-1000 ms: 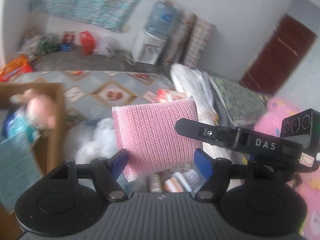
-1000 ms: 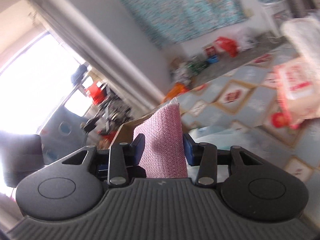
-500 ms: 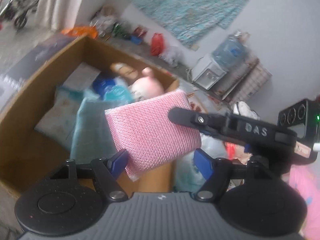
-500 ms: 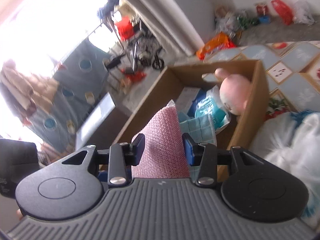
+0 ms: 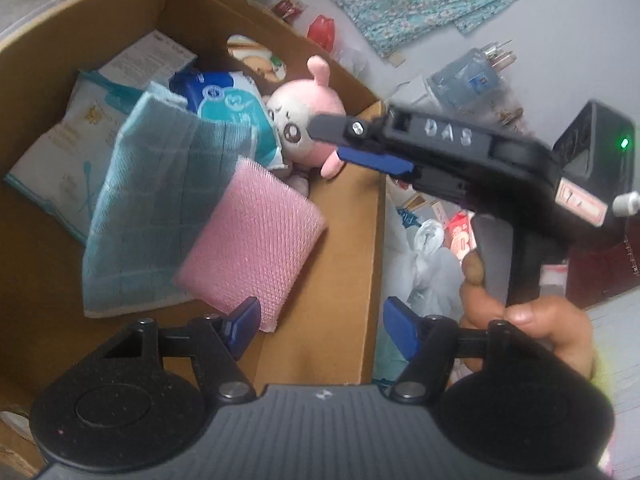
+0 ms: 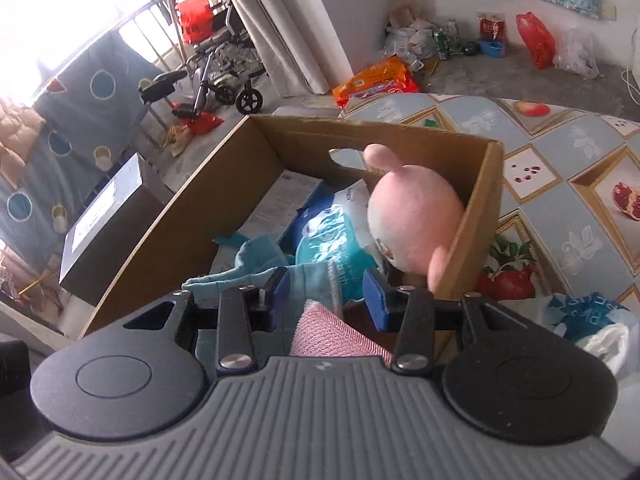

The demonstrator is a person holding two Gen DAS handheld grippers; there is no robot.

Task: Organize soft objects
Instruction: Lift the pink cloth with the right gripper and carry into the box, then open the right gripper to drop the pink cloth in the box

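Over the box point(image 5: 376, 216), your right tool point(image 6: 326, 294) has its jaws apart, pad point(image 5: 252, 250) dropped onto the towel point(image 5: 152, 208), 7 o'clock of the plush point(image 5: 304, 120). Left tool point(image 5: 320, 322) also spread, holding nothing, just watching.

A patterned tablecloth point(image 6: 560, 216) carries the cardboard box point(image 6: 486, 216) and plastic bags point(image 6: 600, 320)

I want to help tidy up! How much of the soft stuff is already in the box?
Done: the pink plush toy, teal cloth and wipes pack lie in the cardboard box. In hand: nothing; the pink sponge rests on the cloth, and the right gripper and left gripper are open. Left: white bags lie outside; I can't tell whether they belong.
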